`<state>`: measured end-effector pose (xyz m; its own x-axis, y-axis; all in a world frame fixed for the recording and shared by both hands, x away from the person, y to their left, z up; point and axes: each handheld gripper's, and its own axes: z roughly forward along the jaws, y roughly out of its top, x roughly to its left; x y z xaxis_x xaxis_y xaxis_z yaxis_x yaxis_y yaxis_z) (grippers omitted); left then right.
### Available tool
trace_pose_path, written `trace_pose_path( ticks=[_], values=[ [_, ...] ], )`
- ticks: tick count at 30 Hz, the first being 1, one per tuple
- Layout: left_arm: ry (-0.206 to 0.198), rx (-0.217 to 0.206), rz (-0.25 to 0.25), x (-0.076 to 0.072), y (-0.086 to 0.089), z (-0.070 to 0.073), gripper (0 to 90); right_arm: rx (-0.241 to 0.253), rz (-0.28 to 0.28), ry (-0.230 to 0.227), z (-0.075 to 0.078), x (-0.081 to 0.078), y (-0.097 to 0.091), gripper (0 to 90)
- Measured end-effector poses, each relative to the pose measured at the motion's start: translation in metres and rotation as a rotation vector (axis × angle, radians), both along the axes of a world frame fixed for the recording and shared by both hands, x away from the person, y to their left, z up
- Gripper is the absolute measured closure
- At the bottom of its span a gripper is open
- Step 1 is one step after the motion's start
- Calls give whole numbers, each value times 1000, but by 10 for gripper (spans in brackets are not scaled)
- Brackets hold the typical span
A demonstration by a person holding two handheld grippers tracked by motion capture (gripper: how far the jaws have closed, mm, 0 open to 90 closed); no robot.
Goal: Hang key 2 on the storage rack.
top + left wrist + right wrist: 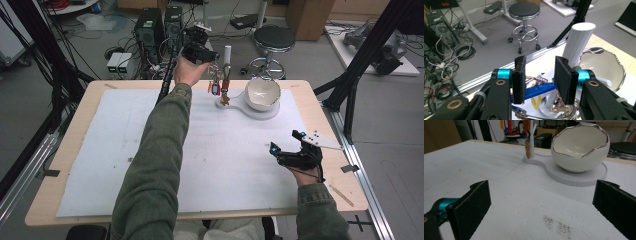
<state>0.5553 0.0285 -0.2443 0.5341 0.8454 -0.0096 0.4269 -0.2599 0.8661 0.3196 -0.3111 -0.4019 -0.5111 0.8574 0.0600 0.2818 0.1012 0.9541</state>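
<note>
Overall, white mat (150,150) on wooden table (75,125); stool (274,40), cables (55,60) beyond.

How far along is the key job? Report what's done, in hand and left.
Done: little that shows. The bowl looks empty, and an orange tag hangs by the post.
In hand: the left gripper has its jaws shut on the blue tag.
Left: moving that tag, on or off the post I cannot tell. The right gripper waits open.
</note>
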Motion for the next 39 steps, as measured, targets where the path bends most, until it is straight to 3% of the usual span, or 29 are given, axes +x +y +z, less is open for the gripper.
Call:
trace_pose_path(
  ticks=[10, 25, 31, 32, 36, 39],
  values=[
    [34, 16, 2, 4, -1, -15, 619, -2, 1, -1, 0, 0, 0, 7],
    [68, 31, -17, 4, -9, -24, 618, -1, 1, 1, 0, -1, -1, 7],
    [92, 26, 27, 5, 0, -32, 610, -3, -1, 3, 0, -1, -1, 7],
    [93, 23, 35, 6, 3, -33, 601, -3, -2, 2, 0, -1, -1, 7],
    [82, -52, 39, 4, 18, -32, 424, 0, -7, 0, 0, -1, -1, 7],
    [70, -52, 59, 0, 25, -30, 354, 1, -8, 0, 0, -1, -1, 7]
  ],
)
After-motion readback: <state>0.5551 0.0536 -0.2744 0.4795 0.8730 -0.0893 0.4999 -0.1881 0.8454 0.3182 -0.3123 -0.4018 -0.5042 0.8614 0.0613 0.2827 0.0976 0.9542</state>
